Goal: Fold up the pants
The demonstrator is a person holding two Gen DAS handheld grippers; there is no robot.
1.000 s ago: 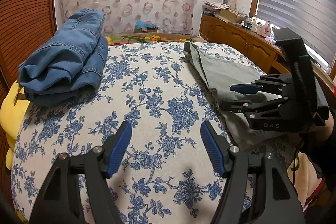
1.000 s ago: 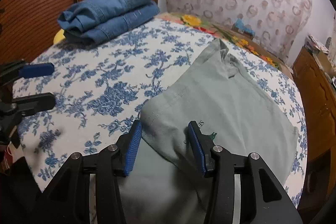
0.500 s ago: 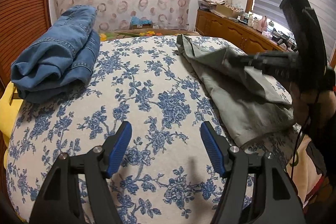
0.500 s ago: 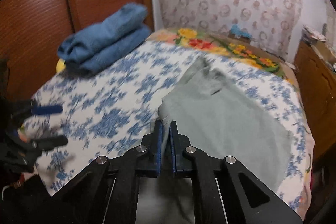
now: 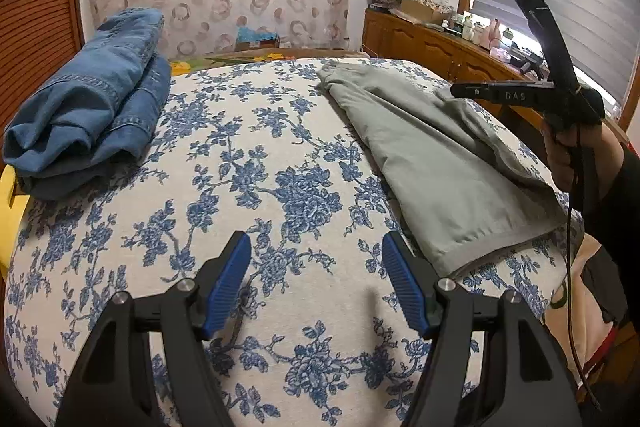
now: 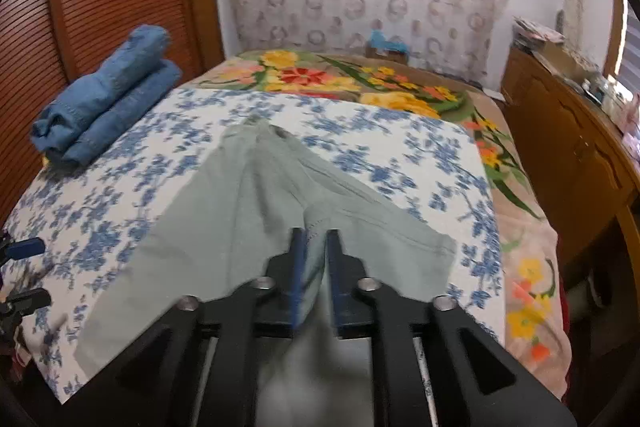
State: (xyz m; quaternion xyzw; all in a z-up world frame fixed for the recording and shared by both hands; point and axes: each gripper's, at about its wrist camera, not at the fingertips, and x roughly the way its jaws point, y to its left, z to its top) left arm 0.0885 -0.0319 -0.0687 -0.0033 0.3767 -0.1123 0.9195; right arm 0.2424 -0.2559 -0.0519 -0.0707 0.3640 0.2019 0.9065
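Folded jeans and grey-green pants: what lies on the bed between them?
Nothing; in the left wrist view only bare floral bedspread lies between the folded jeans and the grey-green pants.

The right wrist view is smeared with motion blur. The near end of the grey pants (image 6: 248, 227) disappears behind the right hand-held gripper (image 6: 316, 247), so whether its pads press the cloth cannot be told. Small items on the dresser (image 5: 440, 39) are unreadable.

Bare bedspread (image 5: 248, 163) lies open between the folded jeans (image 5: 88, 115) and grey pants (image 5: 432, 155). A wooden cabinet (image 6: 568, 155) borders the bed's right side.
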